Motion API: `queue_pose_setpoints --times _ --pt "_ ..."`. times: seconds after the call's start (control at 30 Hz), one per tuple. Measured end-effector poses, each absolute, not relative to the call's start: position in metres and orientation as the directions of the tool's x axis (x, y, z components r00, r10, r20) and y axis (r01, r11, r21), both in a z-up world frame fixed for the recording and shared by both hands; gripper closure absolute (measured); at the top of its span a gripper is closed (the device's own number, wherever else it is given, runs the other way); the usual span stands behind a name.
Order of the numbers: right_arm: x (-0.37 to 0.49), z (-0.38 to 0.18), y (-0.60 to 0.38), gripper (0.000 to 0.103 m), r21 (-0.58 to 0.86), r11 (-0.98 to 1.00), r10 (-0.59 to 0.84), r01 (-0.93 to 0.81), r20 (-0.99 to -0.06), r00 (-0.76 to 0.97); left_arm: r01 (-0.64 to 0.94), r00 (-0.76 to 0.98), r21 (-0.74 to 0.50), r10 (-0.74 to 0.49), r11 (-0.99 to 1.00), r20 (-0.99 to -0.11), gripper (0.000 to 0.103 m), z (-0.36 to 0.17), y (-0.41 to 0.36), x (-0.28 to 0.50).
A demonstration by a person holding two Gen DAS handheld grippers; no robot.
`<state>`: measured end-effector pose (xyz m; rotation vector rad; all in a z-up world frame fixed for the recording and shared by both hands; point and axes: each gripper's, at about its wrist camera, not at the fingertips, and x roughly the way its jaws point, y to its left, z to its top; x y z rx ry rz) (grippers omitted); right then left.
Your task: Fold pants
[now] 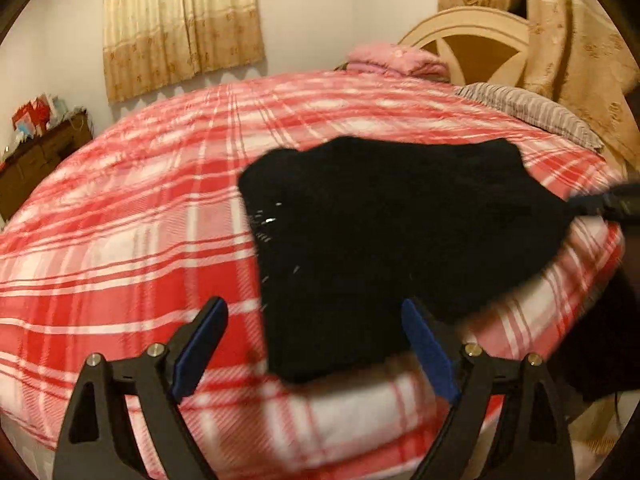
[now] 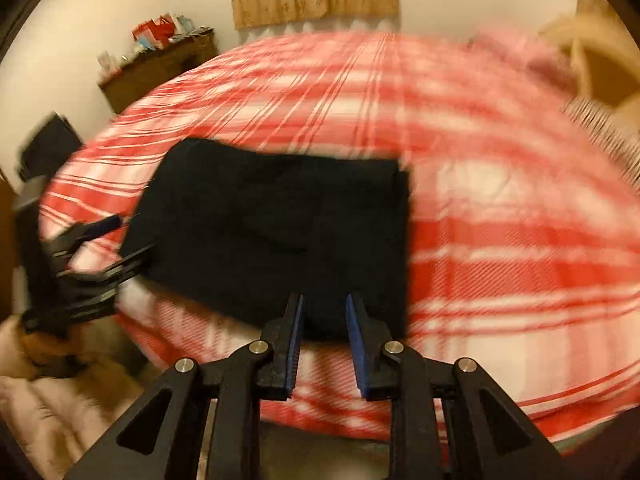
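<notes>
— What's about the room, then?
— Bed takes up most of it, under a red-and-white plaid cover [image 1: 140, 216]. Pink folded bedding [image 1: 396, 60] at the far end, just in front of a cream headboard [image 1: 472, 36] with a brown inset. Striped grey pillow [image 1: 532, 114] on the right edge of the bed.
— The walls?
— White. Short gold patterned curtain [image 1: 180, 28] on the far wall, a longer gold drape [image 1: 576, 56] beside the headboard.
— Anything else?
— Dark wooden dresser [image 2: 156, 72] at far left, cluttered on top with red and pale packages [image 2: 160, 32]; too small to tell what they are
</notes>
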<state>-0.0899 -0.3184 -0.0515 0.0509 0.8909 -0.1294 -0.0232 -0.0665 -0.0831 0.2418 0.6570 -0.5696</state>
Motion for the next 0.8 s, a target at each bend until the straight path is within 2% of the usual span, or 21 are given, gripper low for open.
queue_pose_setpoints --times 0.1,0.2,0.3,0.43,0.6,0.73,0.8 --pt "-0.088 -0.037 -0.302 0.079 0.017 0.999 -0.018 0.041 -0.695 0.719 0.545 0.705 0.111 -0.383 0.831 -0.597 0.012 -0.075 -0.053 -0.03" --pt "-0.071 -0.039 -0.278 0.079 0.099 0.993 0.114 -0.065 -0.659 0.743 0.512 0.724 0.106 -0.361 0.852 -0.588 0.012 -0.07 -0.044 -0.017" --pt "-0.045 -0.06 -0.262 0.079 0.083 0.995 0.092 -0.048 -0.69 0.718 0.478 0.726 0.073 -0.347 0.875 -0.594 0.012 -0.068 -0.036 -0.003" --pt "-0.046 -0.11 -0.262 0.079 0.138 0.99 0.121 -0.018 -0.79 0.601 0.454 0.74 0.084 -0.323 0.887 -0.59 0.012 -0.067 -0.027 0.005" --pt "-0.063 -0.097 -0.263 0.079 0.148 0.988 0.144 -0.044 -0.784 0.603 0.45 0.729 0.061 -0.328 0.891 -0.601 0.012 -0.074 -0.03 0.021" --pt "-0.039 -0.057 -0.262 0.079 0.202 0.975 0.203 -0.088 -0.67 0.714 0.444 0.737 0.032 -0.344 0.896 -0.582 0.012 -0.068 -0.046 0.028" --pt "-0.015 -0.047 -0.259 0.079 0.243 0.964 0.244 -0.109 -0.644 0.725 0.421 0.728 0.029 -0.319 0.907 -0.607 0.012 -0.073 -0.052 0.033"
